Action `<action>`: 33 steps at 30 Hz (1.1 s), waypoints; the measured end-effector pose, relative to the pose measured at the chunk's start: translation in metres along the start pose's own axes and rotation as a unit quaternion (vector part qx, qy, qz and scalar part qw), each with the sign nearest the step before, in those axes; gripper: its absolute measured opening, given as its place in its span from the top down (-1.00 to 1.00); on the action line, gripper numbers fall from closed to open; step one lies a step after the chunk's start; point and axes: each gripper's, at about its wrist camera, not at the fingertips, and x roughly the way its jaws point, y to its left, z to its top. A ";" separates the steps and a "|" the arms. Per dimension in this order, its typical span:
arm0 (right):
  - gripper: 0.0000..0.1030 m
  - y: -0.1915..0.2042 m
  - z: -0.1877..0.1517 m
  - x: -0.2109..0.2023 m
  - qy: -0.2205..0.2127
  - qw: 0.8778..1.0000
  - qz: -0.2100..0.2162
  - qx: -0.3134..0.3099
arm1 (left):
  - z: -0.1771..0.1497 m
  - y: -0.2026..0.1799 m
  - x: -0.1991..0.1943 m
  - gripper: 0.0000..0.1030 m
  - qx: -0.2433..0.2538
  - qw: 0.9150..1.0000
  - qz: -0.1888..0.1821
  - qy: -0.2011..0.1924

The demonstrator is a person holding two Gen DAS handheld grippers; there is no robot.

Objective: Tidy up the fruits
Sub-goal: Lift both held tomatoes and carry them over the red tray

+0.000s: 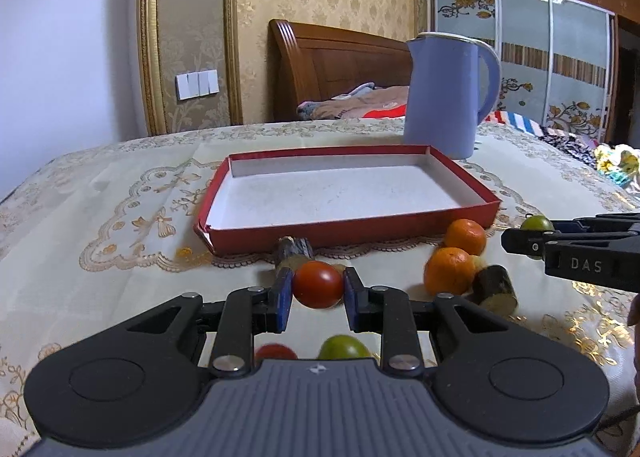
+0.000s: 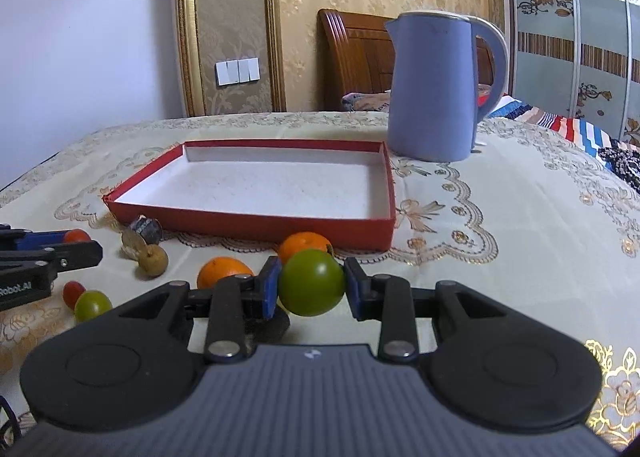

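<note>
In the left wrist view, a small red tomato (image 1: pixel 275 351) and a green one (image 1: pixel 343 347) at six o'clock are half hidden behind the tongs' body. The right tongs (image 1: pixel 524 235) cover most of another green tomato (image 1: pixel 537 223). A dark chunk (image 2: pixel 272 327) under the right wrist view's tongs is unidentifiable.

In your left wrist view, the black body of the right gripper (image 1: pixel 520 243) carries the raised letters "DAS". In your right wrist view, the black body of the left gripper (image 2: pixel 76 245) carries white lettering reading "Robot.AI", cut off at the frame edge. You can read no other text.
</note>
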 end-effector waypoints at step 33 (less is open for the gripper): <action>0.38 0.012 0.049 0.062 0.007 1.000 -0.012 -0.009 | 0.050 0.009 0.077 0.50 -0.024 0.999 0.016 0.030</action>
